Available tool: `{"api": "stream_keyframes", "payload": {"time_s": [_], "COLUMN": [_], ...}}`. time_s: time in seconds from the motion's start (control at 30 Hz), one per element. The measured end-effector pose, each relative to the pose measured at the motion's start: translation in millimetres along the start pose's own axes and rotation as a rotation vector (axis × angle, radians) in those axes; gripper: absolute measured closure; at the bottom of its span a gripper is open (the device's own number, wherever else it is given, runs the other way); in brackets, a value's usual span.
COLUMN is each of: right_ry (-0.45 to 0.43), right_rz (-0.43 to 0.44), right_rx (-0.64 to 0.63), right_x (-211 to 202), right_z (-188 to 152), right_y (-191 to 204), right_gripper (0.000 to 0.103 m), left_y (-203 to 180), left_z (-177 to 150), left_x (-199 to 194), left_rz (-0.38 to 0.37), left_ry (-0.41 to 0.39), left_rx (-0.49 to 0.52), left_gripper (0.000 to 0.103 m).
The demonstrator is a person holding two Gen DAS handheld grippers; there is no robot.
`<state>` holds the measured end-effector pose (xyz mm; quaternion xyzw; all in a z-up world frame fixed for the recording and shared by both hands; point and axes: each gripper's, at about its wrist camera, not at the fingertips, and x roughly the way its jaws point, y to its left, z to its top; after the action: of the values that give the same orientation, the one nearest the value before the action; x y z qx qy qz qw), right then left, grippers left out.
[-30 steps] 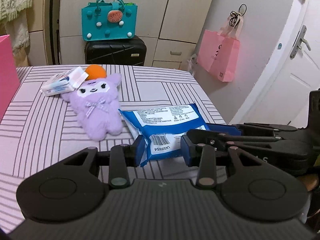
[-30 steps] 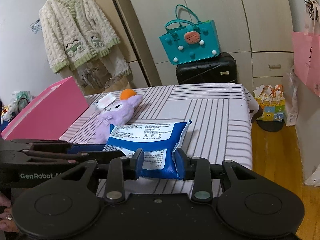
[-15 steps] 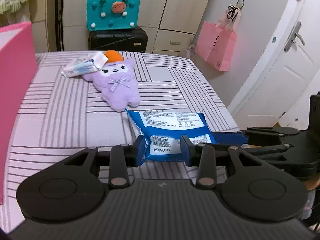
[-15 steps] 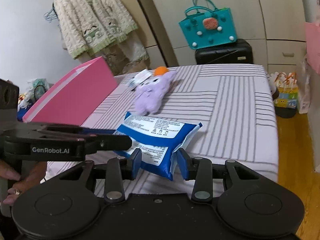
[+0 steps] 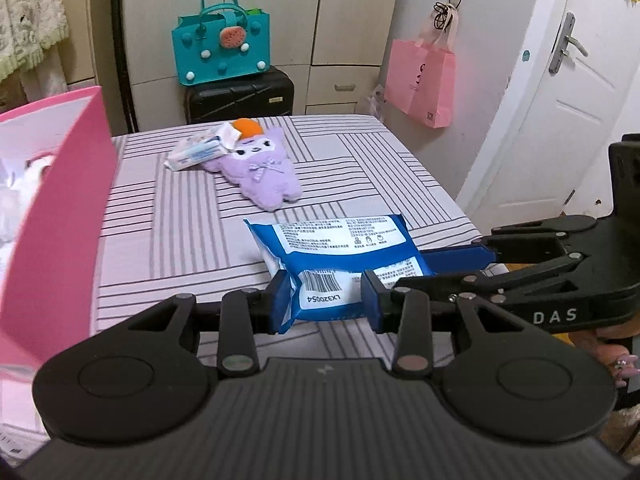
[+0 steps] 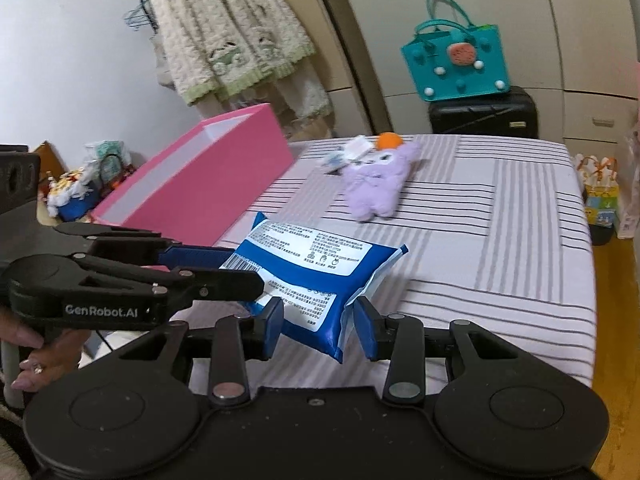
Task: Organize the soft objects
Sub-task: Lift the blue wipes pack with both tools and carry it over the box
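A blue and white wipes pack (image 5: 340, 244) (image 6: 312, 264) hangs just above the near edge of the striped bed (image 5: 168, 220), held from two sides. My left gripper (image 5: 326, 300) is shut on its barcode end. My right gripper (image 6: 320, 320) is shut on the other end, with the crimped seal against its right pad. Each gripper shows in the other's view: the right gripper (image 5: 428, 270) comes in from the right, the left gripper (image 6: 244, 270) from the left. A purple plush toy (image 5: 264, 172) (image 6: 376, 184) lies farther back on the bed, with a small tissue pack (image 5: 196, 152) at its head.
An open pink box (image 5: 60, 220) (image 6: 192, 184) stands along the bed's left side, with soft white things inside. Beyond the bed are a black suitcase (image 5: 240, 96) with a teal bag (image 5: 220, 52) on top, a hanging pink bag (image 5: 420, 80) and a white door (image 5: 560, 120).
Both grippers have drawn back and up with the wipes pack, swinging left. The pink box has come much further into both views, and the plush looks farther off.
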<state>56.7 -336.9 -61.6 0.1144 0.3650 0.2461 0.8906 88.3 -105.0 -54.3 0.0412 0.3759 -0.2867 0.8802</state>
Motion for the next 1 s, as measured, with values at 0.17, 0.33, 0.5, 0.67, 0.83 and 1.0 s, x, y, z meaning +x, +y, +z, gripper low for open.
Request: {"api": "stream_keyframes", "payload": {"time_s": [0.17,0.33,0.5,0.67,0.83,1.0], "right_ry": [-0.005,-0.012,-0.011,-0.013,-0.025,-0.04], "right_rz": [0.046,0.07,0.091,0.121,0.139,0.161], "right_rx": [-0.036,-0.098,-0.138,-0.179,-0.227,-0.256], "right_x": [-10,-16,-17,-17,-10,8], "right_z": [2,5,10,17,31,56], "right_y": [26,56,80,103,129,149], "right_gripper": [0.058,0.057,0.057,0.058,0.057,0.057], "left_y": [9,13,18,30,42,64], "left_z": [0,-6,-12,-17,-23,-24], "left_x": [-30,-64,-90,-115,-139,-160], "left_rz": [0.008,0.039,0.071,0.092,0.123,0.153], "left_ry": [-0.007,-0.038,-0.064,-0.081,-0.111,-0.162], "left_rx": [0.005,0.023,0.023,0.013,0.02,0.004], "left_gripper": [0.066,0.066,0.066,0.066,0.066,0.066]}}
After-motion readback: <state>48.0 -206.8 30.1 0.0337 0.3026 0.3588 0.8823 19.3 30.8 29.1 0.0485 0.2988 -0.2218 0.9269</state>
